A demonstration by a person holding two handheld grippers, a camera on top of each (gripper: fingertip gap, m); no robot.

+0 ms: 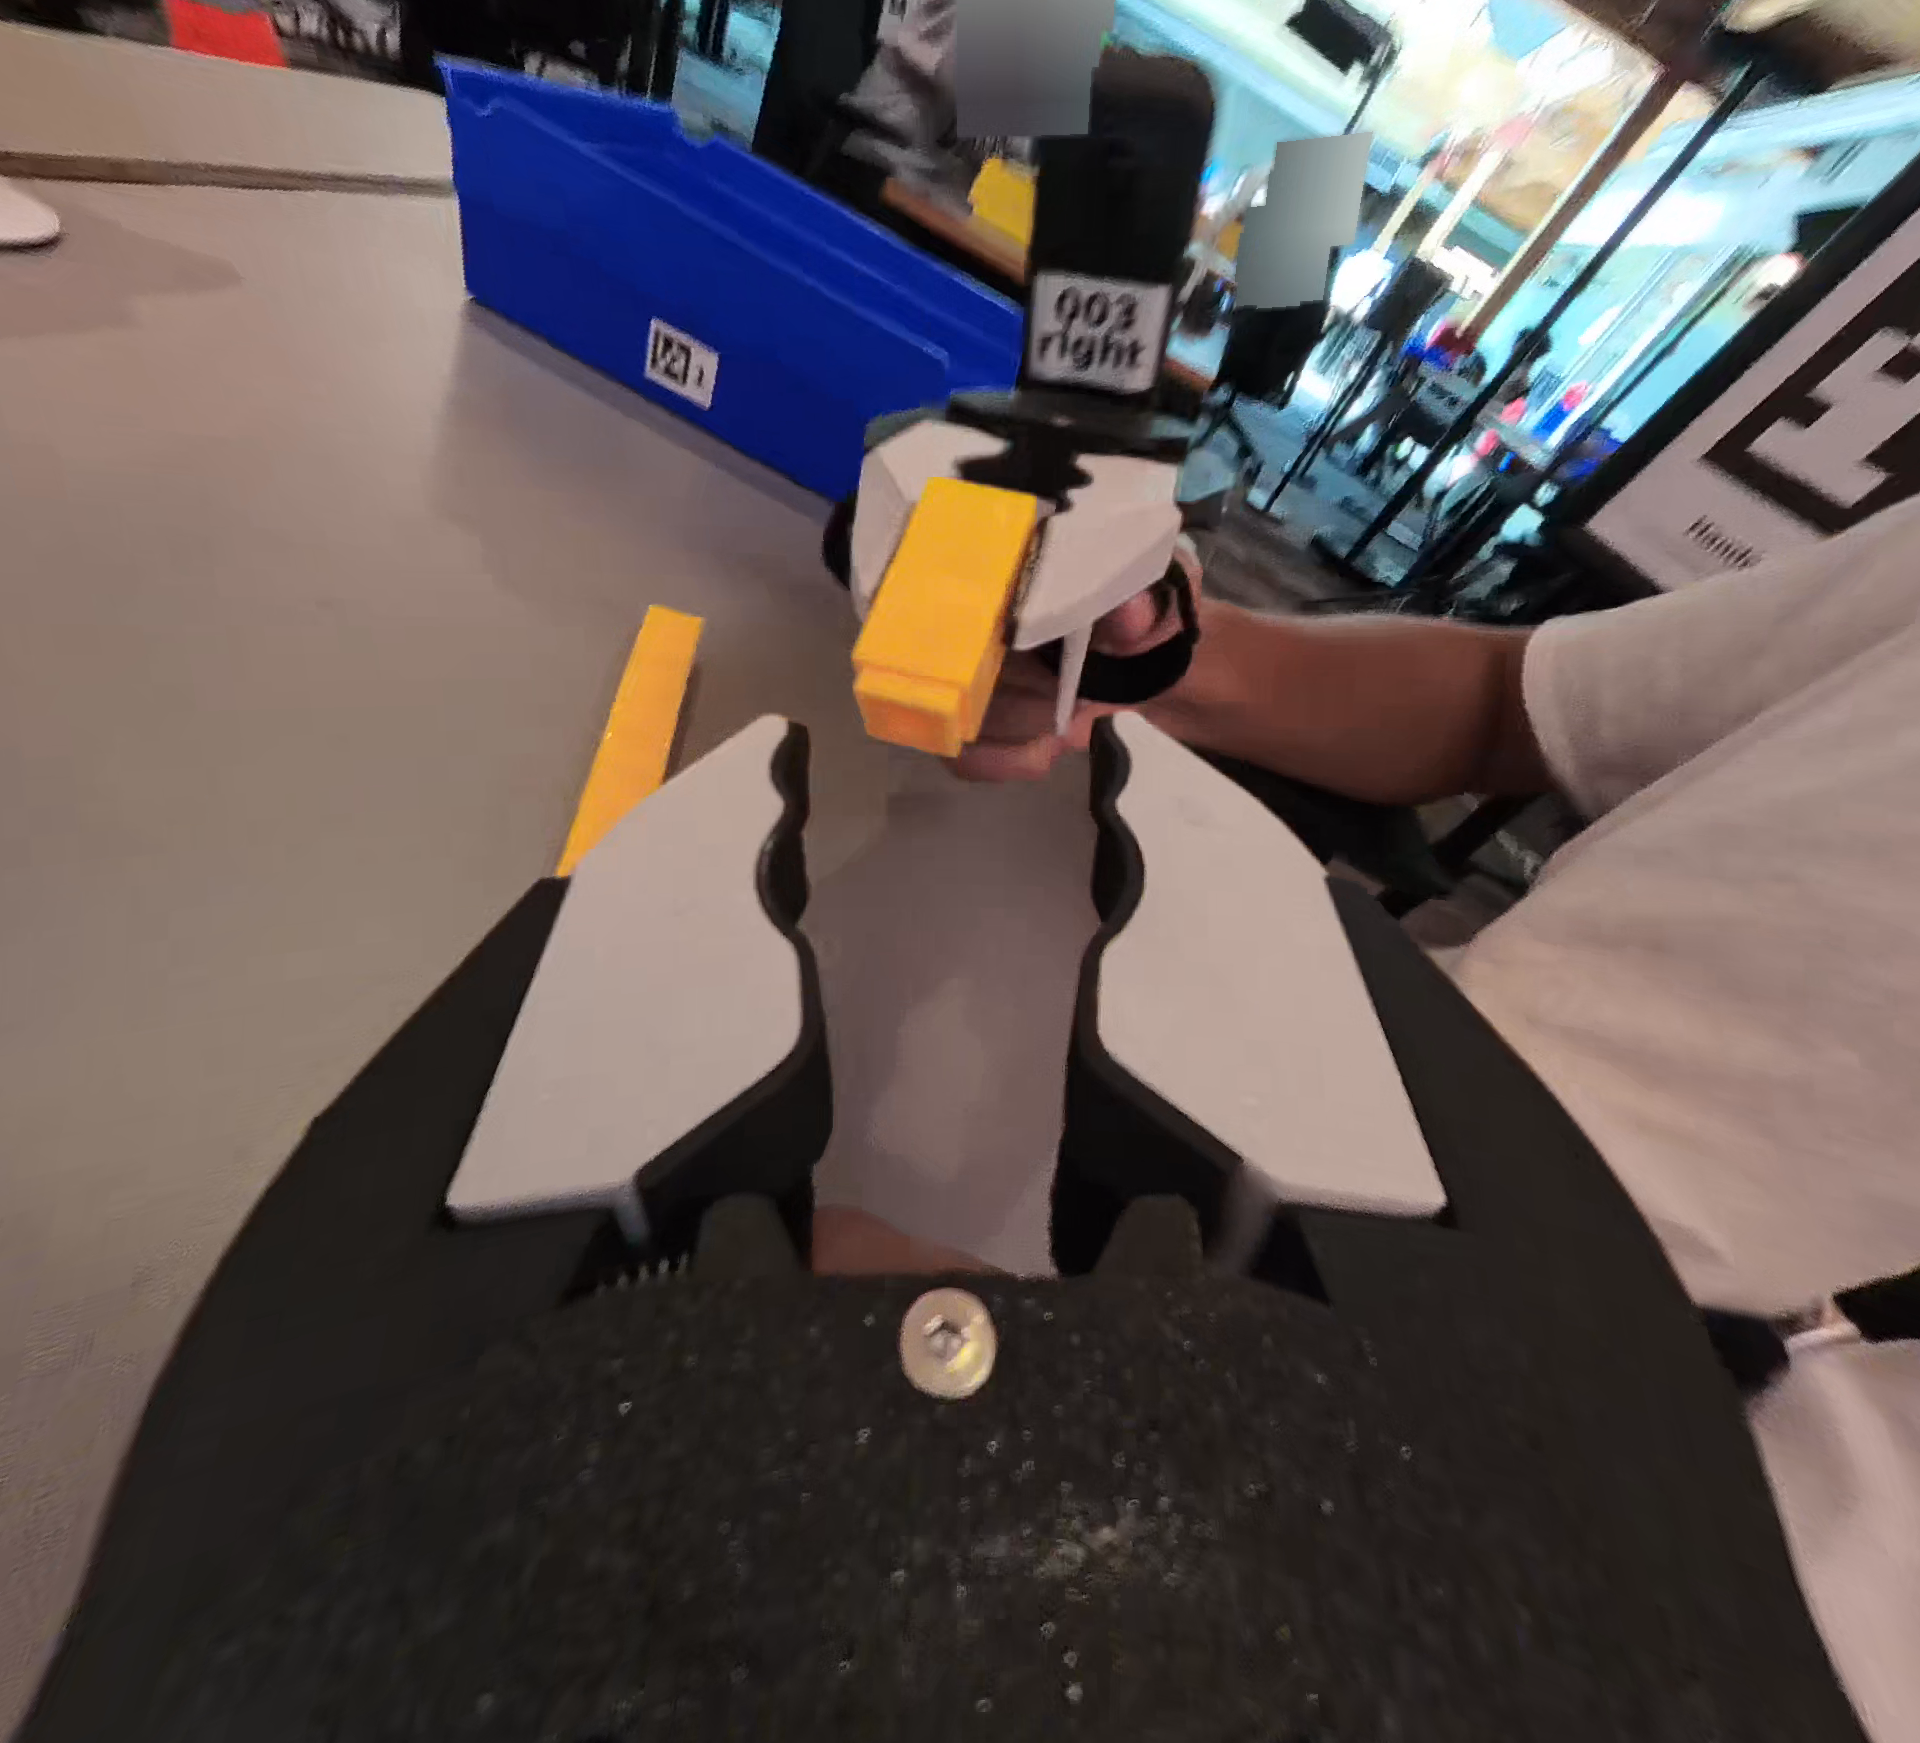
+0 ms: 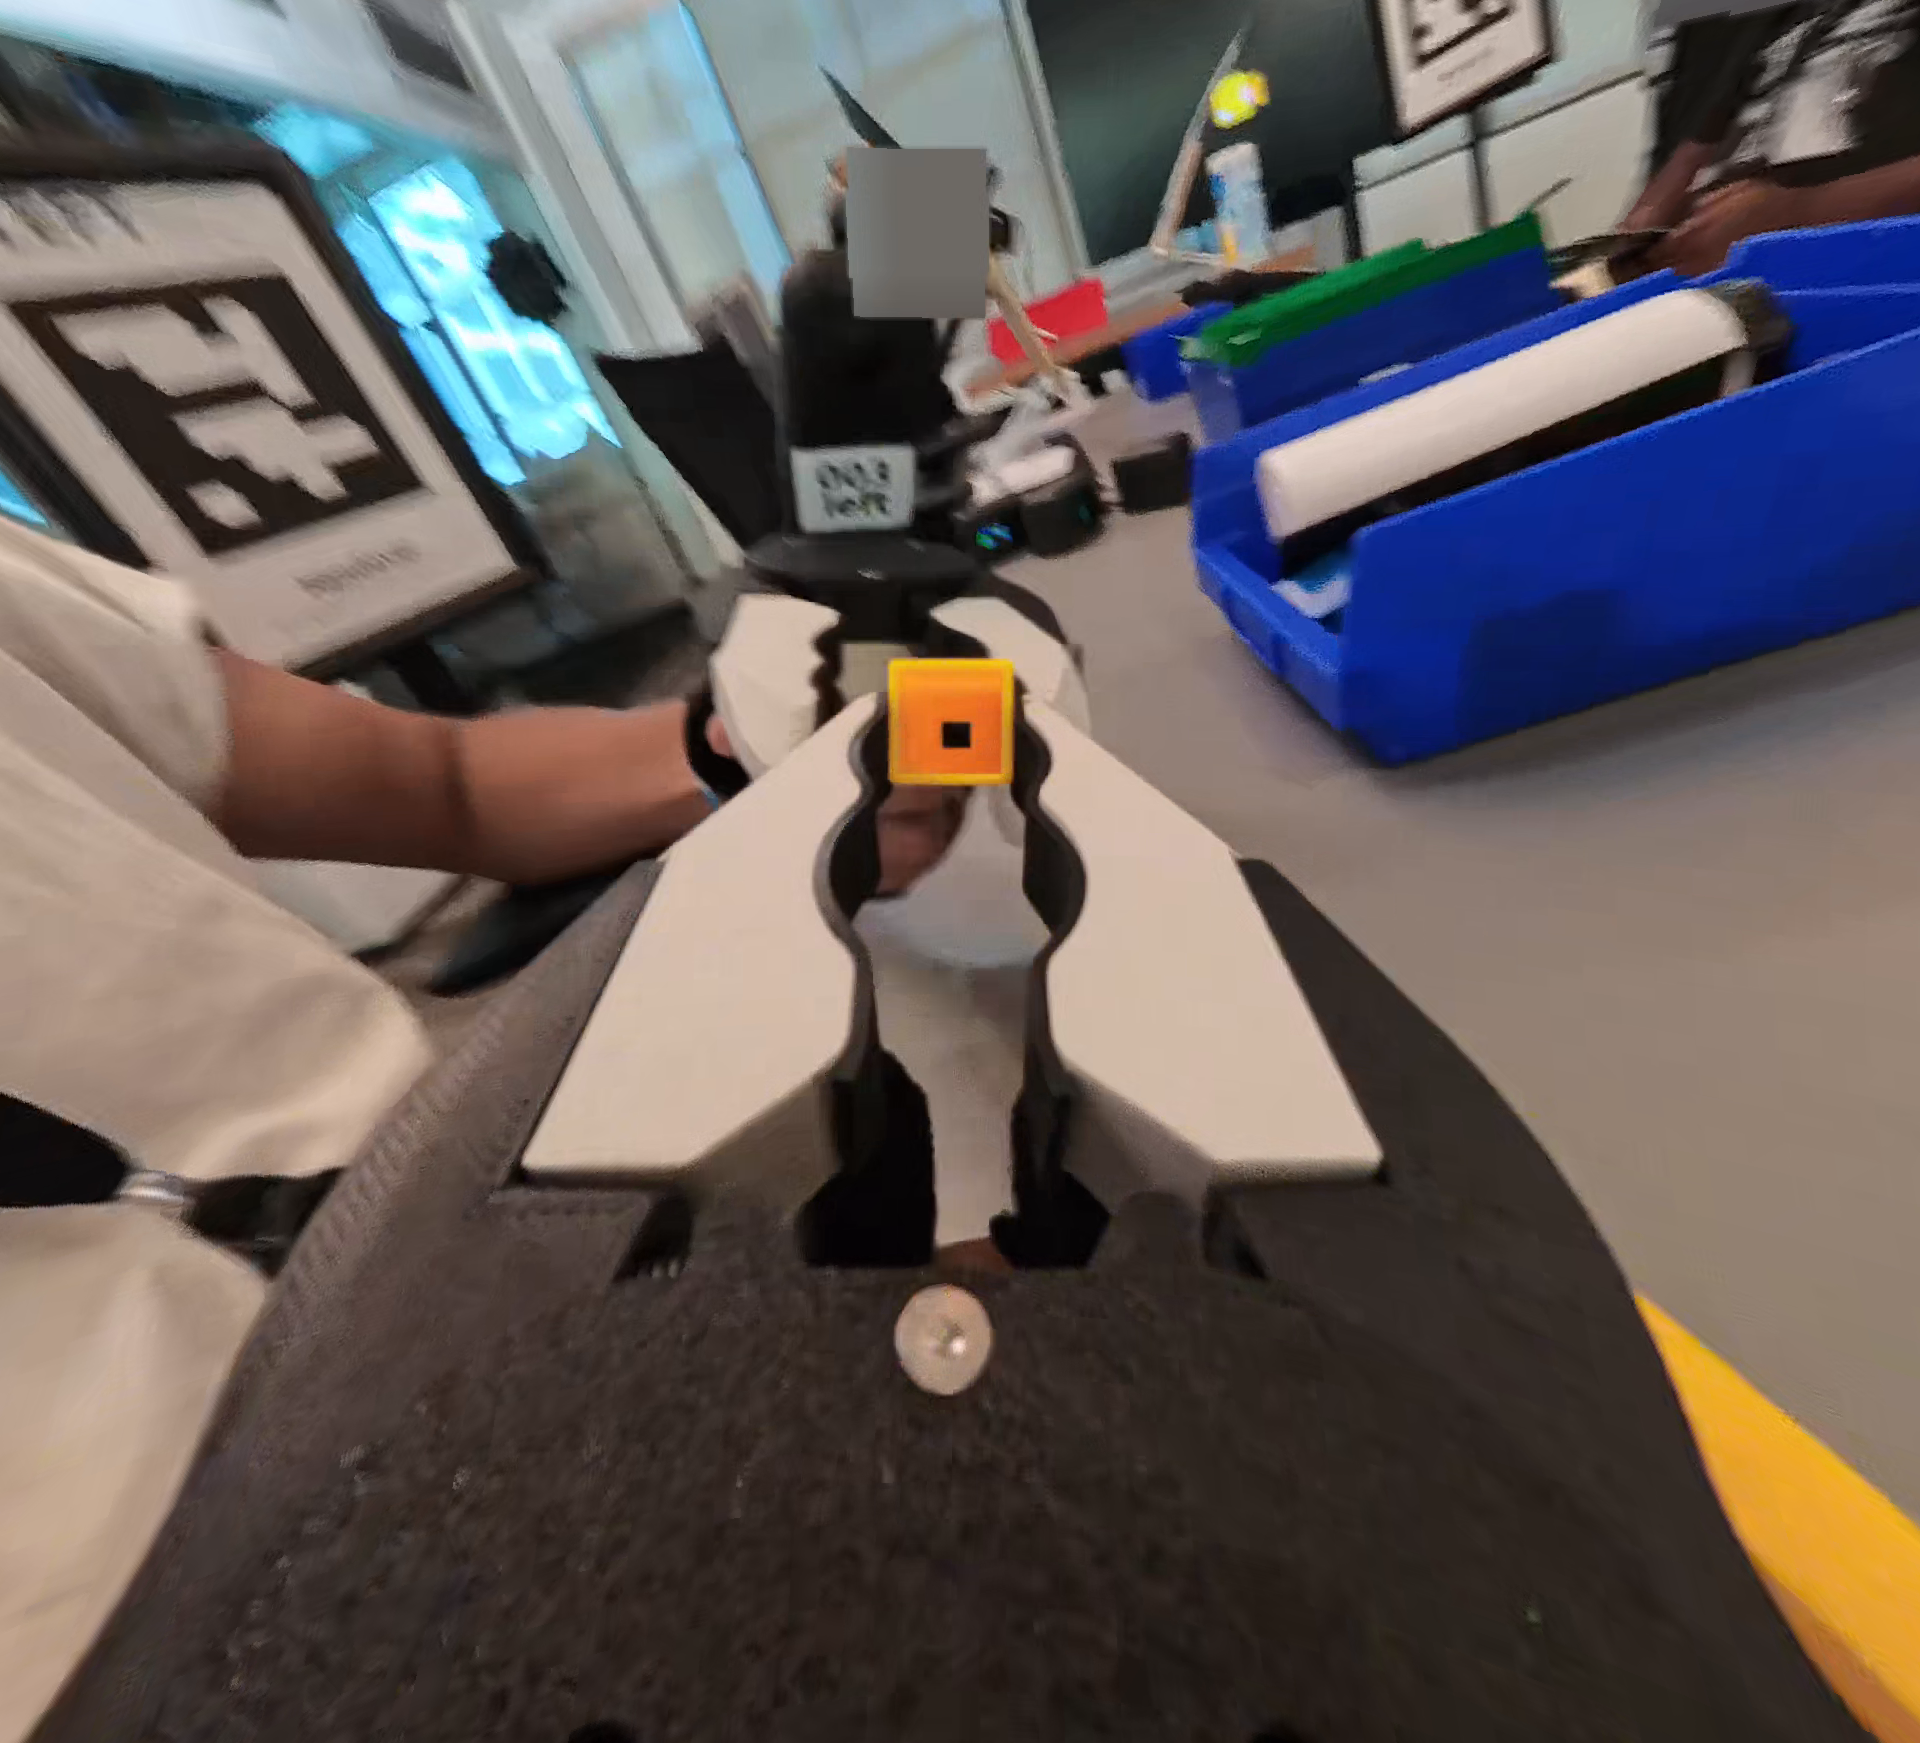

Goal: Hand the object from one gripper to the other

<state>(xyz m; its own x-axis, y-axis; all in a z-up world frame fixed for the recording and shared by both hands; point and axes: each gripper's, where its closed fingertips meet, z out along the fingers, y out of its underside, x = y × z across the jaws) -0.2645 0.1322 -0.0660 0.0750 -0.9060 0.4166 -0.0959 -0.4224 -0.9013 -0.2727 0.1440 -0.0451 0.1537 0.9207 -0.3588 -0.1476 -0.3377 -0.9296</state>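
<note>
Right gripper [image 2: 951, 737], frame centre: fingers clamped on a yellow rectangular block [image 2: 951, 723], held in the air above the grey tabletop [image 1: 260, 602]. Left gripper [image 1: 945, 737]: fingers spread apart, empty, block [image 1: 940, 628] just ahead of their tips. Yellow strip [image 1: 634, 732] lies flat left of them. Blue bin [image 1: 727, 291] upper centre.

Your two wrist cameras face each other.
Each looks forward along its own tool [image 1: 940, 737], close above the bench [image 1: 260, 654]; both share the yellow block [image 2: 951, 722].
</note>
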